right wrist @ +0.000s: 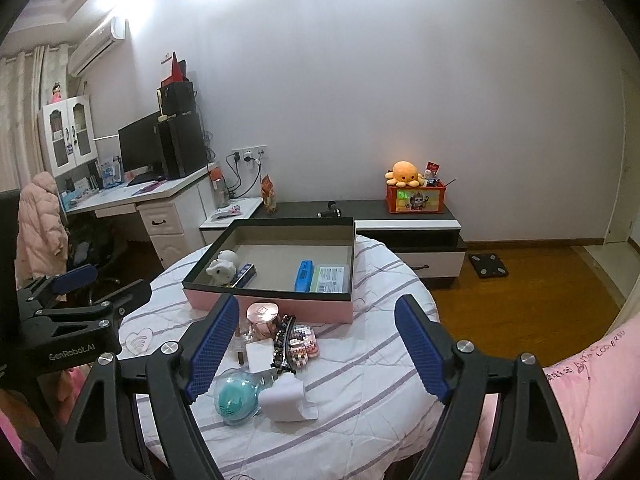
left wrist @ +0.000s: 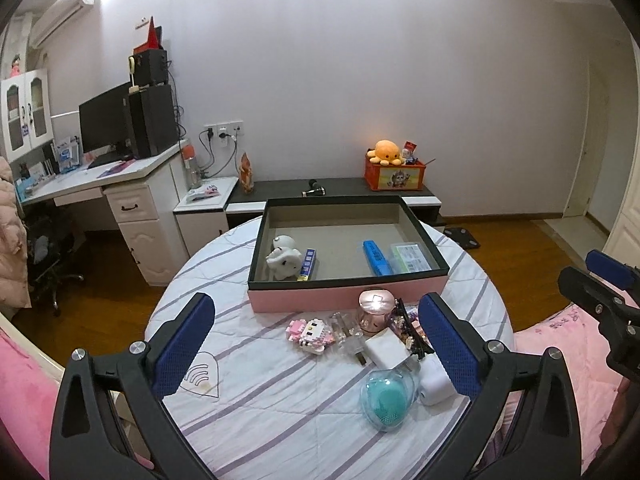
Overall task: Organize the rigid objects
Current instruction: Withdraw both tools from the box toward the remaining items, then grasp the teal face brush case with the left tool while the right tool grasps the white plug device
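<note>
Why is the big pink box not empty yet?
Not empty: the pink box stands open with no lid on and already holds a white toy elephant, a blue case, and two small packs; much of its floor is bare.

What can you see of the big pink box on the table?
The pink box is a shallow, open rectangular tray, seemingly cardboard: pink outside, dark rim, grey-beige inside. It sits flat on the striped cloth at the far side. Inside lie a white elephant figure, a blue-and-white carton, a blue case and a labelled clear box.
</note>
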The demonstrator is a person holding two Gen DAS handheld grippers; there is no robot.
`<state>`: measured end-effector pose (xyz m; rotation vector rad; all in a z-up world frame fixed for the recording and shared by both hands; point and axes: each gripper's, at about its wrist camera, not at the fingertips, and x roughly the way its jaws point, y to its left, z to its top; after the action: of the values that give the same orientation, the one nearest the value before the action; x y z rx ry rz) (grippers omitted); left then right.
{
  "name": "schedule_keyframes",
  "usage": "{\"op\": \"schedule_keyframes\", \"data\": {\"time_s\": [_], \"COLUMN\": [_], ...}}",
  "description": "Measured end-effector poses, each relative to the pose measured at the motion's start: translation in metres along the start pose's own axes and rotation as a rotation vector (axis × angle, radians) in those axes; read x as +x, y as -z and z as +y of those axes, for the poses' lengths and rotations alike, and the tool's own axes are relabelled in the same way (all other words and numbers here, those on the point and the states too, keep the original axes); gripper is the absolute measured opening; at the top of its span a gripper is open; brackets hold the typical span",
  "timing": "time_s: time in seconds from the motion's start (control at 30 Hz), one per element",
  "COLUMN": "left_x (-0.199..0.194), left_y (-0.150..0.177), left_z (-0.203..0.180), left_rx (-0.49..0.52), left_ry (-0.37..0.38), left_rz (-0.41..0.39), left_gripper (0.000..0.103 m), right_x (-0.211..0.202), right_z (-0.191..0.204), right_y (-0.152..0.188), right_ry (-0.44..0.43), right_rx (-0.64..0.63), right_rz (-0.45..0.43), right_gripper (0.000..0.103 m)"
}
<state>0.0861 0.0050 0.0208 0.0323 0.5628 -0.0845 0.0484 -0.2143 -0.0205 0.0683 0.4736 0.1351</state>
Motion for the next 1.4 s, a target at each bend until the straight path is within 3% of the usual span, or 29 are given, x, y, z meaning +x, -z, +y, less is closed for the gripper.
{"op": "schedule_keyframes", "data": {"time_s": [0.23,0.4,0.73,1.03,1.4], "left_x": [-0.004,0.001,0.034,0.079,0.098], "left_y": [0.001,0.004,0.036,0.082,0.094], "left_z": [0.003,0.001,0.006,0.016,0.024], "left_rx": [-0.021,-0.003,-0.007,-0.012,-0.020], "left_ry": [0.025,-0.017,0.004,-0.002,0.017], "left_rz": [0.002,0.011,0.145,0.337,0.413], "left_gripper": [0.103,0.103,0.103,0.103,0.103], "right_x": [-0.004,0.000,0.045,0.097,0.140], "right_z": [-0.001,0.000,0.008,0.024,0.033], "right_y": [0.001,0.002,0.033,0.080,0.098], "right_ry": [-0.005,-0.005,-0.006,0.003,0.040], "right_rx": [0.008,-0.004,-0.014,-0.058,-0.102], "right_rz": [0.007,0.029,0.207,0.408,0.495], "right_gripper": [0.082,0.082,0.082,0.082,0.082]}}
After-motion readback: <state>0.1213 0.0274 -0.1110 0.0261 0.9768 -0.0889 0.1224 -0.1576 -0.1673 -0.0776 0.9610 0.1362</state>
